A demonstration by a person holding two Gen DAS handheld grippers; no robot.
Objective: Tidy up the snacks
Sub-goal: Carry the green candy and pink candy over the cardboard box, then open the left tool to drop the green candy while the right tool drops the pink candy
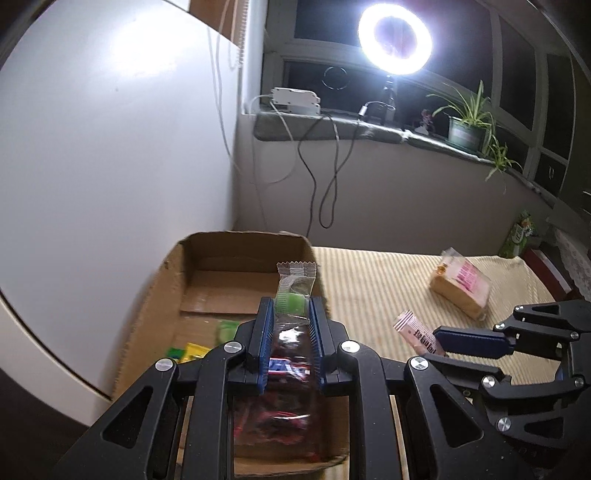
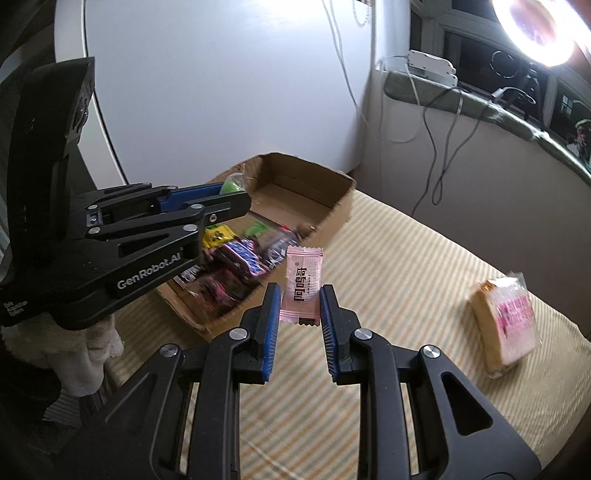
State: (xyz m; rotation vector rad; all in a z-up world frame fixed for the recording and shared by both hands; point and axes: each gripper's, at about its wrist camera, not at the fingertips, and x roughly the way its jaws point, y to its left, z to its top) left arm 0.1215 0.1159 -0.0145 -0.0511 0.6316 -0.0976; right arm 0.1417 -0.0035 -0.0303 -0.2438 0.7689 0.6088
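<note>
blue fingers of my left gripper (image 1: 291, 317) pinch a clear-wrapped green sweet (image 1: 293, 291) over the cardboard box (image 1: 155, 295); my right gripper (image 2: 300, 306) pinches a pink sachet (image 2: 303, 286) beside it. i judge us well along: several snacks already lie in the box, and a bread pack (image 2: 506, 325) waits on the striped bench (image 2: 388, 332). only the right view shows the box's dark wrappers clearly

A home room, likely a bedroom: striped yellow cloth (image 2: 388, 295) over a soft surface, stone windowsill (image 1: 332, 129) with a potted spider plant (image 1: 467, 122), dark night windows (image 1: 325, 18), a lit ring light (image 1: 395, 37), a white power adapter (image 1: 295, 100), trailing cables (image 1: 325, 177), plain white walls.
</note>
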